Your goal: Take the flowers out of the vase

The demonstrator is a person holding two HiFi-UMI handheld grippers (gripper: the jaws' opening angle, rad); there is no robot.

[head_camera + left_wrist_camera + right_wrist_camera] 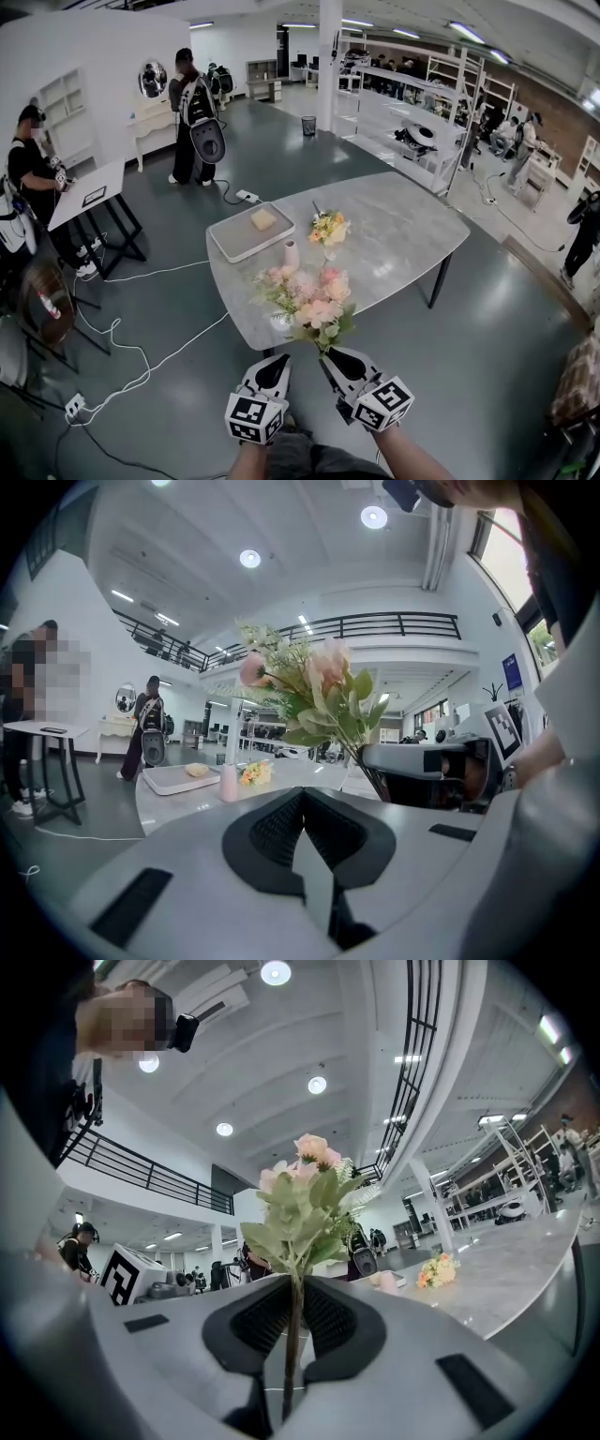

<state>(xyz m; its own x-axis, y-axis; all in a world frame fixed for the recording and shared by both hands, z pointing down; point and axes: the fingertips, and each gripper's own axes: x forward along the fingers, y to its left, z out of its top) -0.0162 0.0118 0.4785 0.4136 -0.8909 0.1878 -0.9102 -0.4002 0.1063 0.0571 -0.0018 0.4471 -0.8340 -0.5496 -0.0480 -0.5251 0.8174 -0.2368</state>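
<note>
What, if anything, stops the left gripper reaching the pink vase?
Likely nothing; probably yes. The left gripper is shut and empty; its view shows the pink vase unobstructed on the table, with the bouquet in the right gripper to its right.

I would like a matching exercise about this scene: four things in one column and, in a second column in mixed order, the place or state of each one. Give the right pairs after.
Things
1. pink bouquet
2. orange bunch
3. tray
4. left tongs

Places and states
A. shut, nothing in them
B. on the table, beside the pink vase
C. stem gripped in the right tongs
D. carries a yellow block

Pairs: 1-C, 2-B, 3-D, 4-A
</note>
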